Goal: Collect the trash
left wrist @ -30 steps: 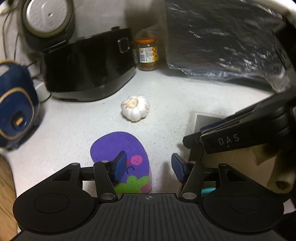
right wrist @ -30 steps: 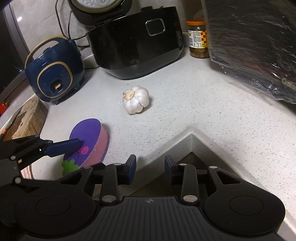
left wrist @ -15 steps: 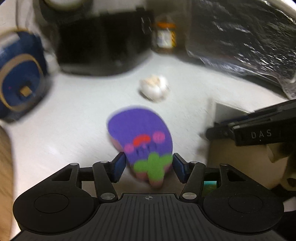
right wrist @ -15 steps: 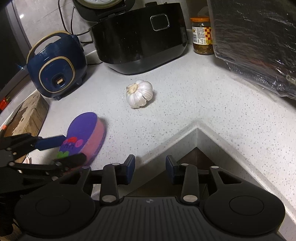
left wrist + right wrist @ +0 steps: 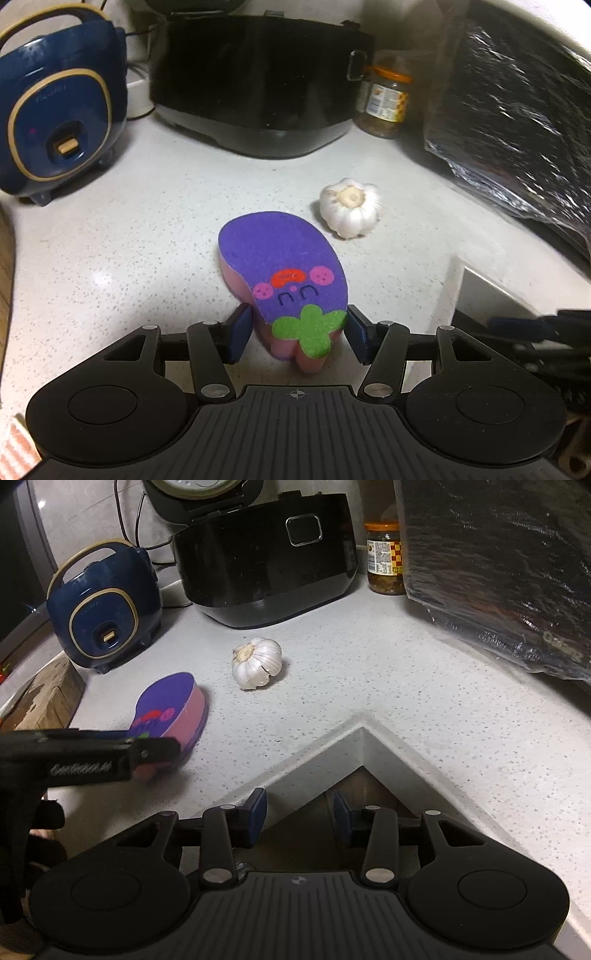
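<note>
Left gripper point(image 5: 298, 334) straddles the near, green-leafed end of the purple sponge point(image 5: 282, 266). Sponge is eggplant-shaped, purple felt on pink foam, lying on the speckled countertop point(image 5: 155, 236). Its long axis runs straight away from this gripper, nearly in line with the fingers, far end pointing toward the garlic bulb point(image 5: 350, 206).

Jaws stand either side of the sponge's narrow stem end. Right pad sits at the sponge's edge; a sliver of gap shows at the left pad. Read as open about the sponge, not yet pressing, though contact on the right side is hard to rule out.

Right gripper point(image 5: 299, 818) hangs off the countertop's inner corner, over the dark notch, well apart from the sponge. Its jaws have just been opening and nothing is between them. Left hand is plainly the nearer one; judgement: the pick is the left's to make, by closing across the short width.

Around the sponge:
- garlic bulb just beyond its far end, slightly right, not touching;
- black cooker point(image 5: 255, 88) farther behind;
- blue cooker point(image 5: 55, 110) behind and left;
- jar point(image 5: 388, 107) behind and right, next to the foil-wrapped bundle point(image 5: 517, 122).

Nothing lies between the jaws and the sponge. Only crowding risk: the garlic bulb, if the sponge gets pushed forward instead of lifted.
</note>
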